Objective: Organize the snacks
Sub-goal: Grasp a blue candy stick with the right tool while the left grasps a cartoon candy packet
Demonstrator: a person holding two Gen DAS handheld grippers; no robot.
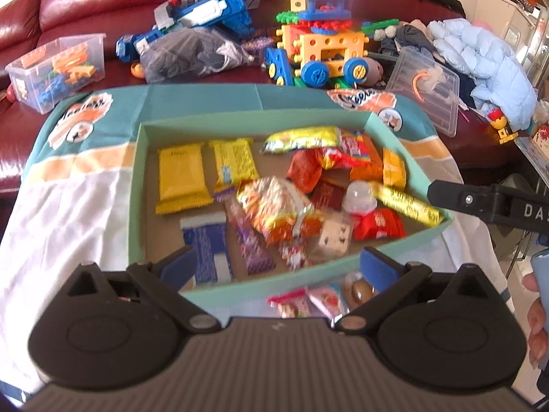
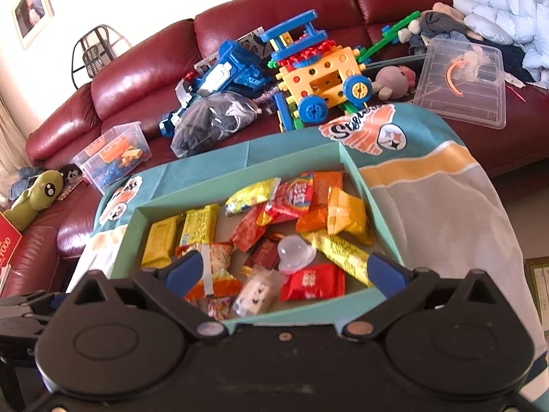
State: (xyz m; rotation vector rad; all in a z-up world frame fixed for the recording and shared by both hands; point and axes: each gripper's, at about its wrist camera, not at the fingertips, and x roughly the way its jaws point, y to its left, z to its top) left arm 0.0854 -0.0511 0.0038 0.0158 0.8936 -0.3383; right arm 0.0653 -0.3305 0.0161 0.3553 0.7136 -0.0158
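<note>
Clutter crowds the red sofa [image 2: 144, 79] behind my work: a yellow and blue toy truck [image 1: 326, 51], a blue toy robot [image 1: 206, 10], a dark bag of clothes [image 1: 192, 53], a clear bin of small bricks [image 1: 56, 68], a clear lid [image 1: 425, 89] and a pale blue puffer jacket [image 1: 480, 58]. Nothing stands between my tools and the teal box [image 1: 411, 151], which sits on a teal, orange and white cloth [image 1: 68, 199] draped over the desk. Inside the box lie the snacks: two yellow wafer packs [image 1: 180, 178] side by side at the left, and a loose heap at the right with a red packet [image 1: 377, 223], a clear jelly cup [image 1: 360, 195] and a long yellow bar [image 1: 408, 202]. My left tool [image 1: 274, 264] is spread wide above the near wall of the box and grips nothing; my right tool [image 2: 284, 271] is likewise spread wide and empty over the near right part of the box. Only the left view shows a few more sweets [image 1: 308, 302] lying outside the box against its near wall, and my right tool's black finger at the right edge. Only the right view shows a green plush toy [image 2: 34, 199] at the sofa's far left and a framed picture [image 2: 32, 8] on the wall
</note>
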